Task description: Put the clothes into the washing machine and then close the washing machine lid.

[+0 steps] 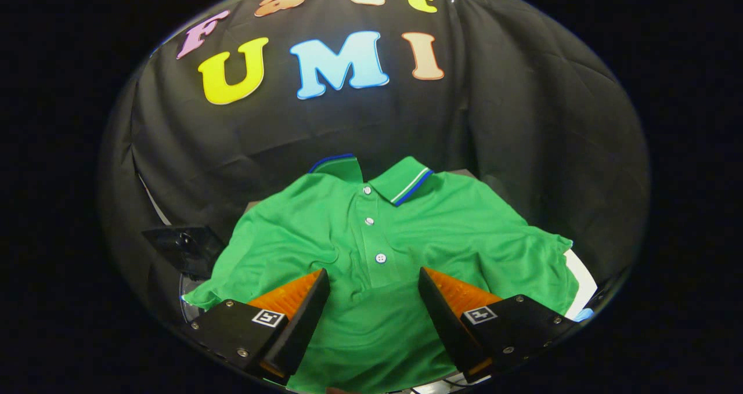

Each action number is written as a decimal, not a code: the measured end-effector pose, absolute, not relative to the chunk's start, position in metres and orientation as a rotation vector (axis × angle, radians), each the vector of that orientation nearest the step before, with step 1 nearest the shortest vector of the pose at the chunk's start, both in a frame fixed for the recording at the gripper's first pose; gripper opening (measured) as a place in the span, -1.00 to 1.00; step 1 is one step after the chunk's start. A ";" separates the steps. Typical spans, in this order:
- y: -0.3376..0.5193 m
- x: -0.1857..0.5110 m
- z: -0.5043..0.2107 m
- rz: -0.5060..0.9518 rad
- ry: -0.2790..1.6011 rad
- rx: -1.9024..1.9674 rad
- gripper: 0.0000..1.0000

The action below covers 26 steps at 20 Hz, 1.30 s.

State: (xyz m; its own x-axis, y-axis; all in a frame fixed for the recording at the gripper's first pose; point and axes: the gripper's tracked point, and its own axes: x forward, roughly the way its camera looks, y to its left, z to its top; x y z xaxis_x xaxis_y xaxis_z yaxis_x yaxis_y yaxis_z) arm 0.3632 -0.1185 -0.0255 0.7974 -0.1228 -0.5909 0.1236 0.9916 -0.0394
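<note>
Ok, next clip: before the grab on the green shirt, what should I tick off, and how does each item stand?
1. Hand-held gripper open: ok, its fingers stand wide apart.
2. Shirt within reach: ok, green cloth lies between the fingers and beyond them.
3. Fingers pressing on cloth: not ok, neither one pinches it yet.
4. Shirt free of snags: cannot tell; it lies spread out, buttons up, collar at the far end, and its underside is hidden.
5. Washing machine lid open: cannot tell.
6. Dark object beside the shirt's sleeve out of the way: ok, it sits off to the side of the fingers.
</note>
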 end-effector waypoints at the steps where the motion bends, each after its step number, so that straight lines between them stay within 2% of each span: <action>1: -0.117 0.361 -0.028 -0.120 0.655 -0.022 0.94; 4: -0.121 0.359 -0.029 -0.124 0.674 -0.020 0.94; 6: -0.125 0.359 -0.030 -0.150 0.705 -0.020 0.86; 7: -0.123 0.360 -0.031 -0.157 0.726 -0.029 0.69; 11: -0.120 0.363 -0.028 -0.140 0.700 -0.189 -0.64; 13: -0.117 0.362 -0.028 -0.163 0.664 -0.301 -0.94; 26: -0.095 0.359 -0.004 -0.364 0.601 -0.383 -1.00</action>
